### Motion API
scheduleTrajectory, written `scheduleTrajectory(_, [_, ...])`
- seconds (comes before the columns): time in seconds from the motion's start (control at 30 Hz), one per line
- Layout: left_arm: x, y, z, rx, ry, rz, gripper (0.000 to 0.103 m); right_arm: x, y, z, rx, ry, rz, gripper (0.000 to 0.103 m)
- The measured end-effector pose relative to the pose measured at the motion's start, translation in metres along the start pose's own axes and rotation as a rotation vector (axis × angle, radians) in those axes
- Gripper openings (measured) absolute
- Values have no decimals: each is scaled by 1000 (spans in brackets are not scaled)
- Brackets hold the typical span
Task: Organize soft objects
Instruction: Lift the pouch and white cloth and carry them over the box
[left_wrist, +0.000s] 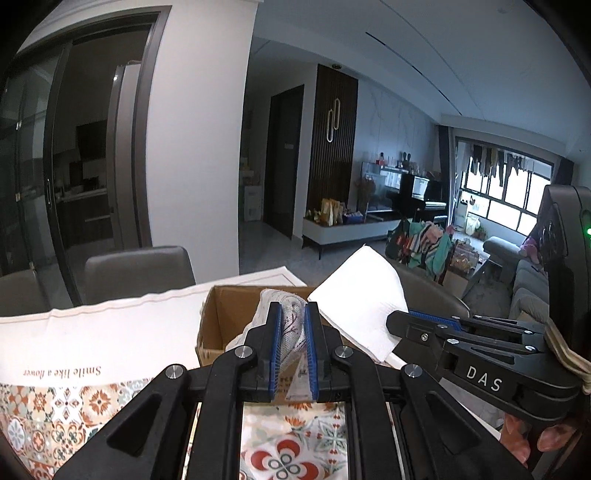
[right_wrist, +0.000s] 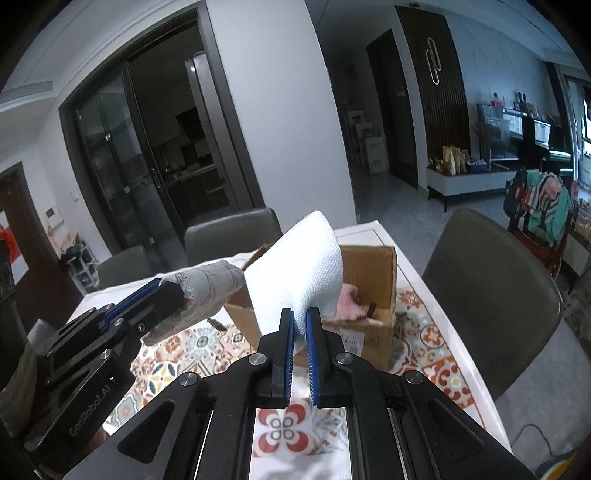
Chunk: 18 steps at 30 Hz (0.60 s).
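My left gripper is shut on a grey cloth with a pink branch print, held above the table in front of an open cardboard box. In the right wrist view that same printed cloth hangs from the left gripper at the left. My right gripper is shut on a white cloth, which stands up over the box. The white cloth and the right gripper also show at the right of the left wrist view. A pink soft item lies inside the box.
The table carries a patterned tile-print tablecloth with a white border. Grey chairs stand around it: one at the right, two behind. A person's fingers hold the right tool. A living room lies beyond.
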<state>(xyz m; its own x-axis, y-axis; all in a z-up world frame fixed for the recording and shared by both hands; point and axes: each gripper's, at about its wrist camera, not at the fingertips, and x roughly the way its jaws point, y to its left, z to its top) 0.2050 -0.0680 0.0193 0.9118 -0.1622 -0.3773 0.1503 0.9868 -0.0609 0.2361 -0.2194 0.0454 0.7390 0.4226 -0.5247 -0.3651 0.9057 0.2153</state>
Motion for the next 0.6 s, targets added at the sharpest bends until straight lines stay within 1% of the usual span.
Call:
scheduleTrajectory(0.33, [16, 4, 11, 15, -30, 18, 13, 10, -2, 19, -10, -45, 3, 8])
scheduleTrajectory(0.6, [36, 3, 17, 36, -32, 31, 13, 32, -11, 27, -6, -39, 4, 8])
